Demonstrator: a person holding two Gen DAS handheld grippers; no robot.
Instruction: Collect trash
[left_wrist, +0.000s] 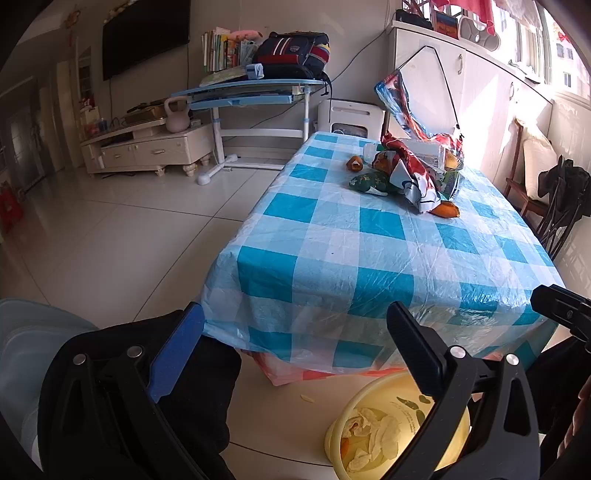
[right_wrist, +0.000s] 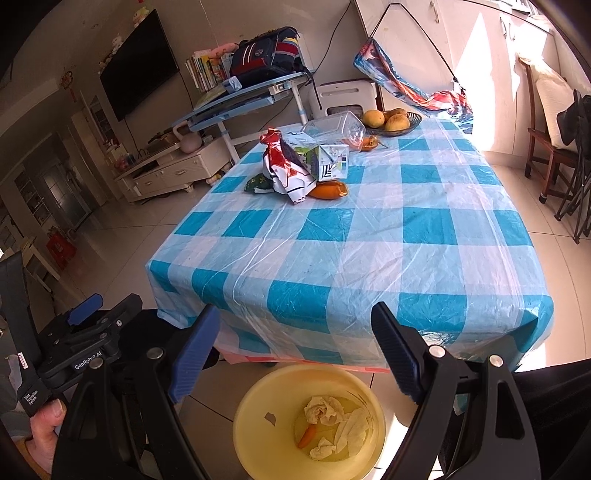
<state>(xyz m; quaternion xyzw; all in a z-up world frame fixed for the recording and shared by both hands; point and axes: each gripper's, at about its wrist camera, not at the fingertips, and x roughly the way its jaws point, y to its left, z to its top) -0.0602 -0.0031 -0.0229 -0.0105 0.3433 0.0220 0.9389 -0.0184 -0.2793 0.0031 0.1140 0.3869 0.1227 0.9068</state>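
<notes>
Right gripper (right_wrist: 291, 354): jaws spread, empty, lower centre above yellow bin (right_wrist: 258, 402). Left gripper (left_wrist: 295, 347): spread, empty. Trash pile (right_wrist: 295, 173) upper centre on table (right_wrist: 406, 258). Advice: reach w/ 1 gripper, pinch wrapper edge, avoid fruit bowl (right_wrist: 413, 122).

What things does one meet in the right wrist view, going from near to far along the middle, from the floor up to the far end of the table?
Yellow bin with crumpled tissues → near table edge → orange peel → milk carton → clear plastic bottle → bowl of mangoes.
</notes>
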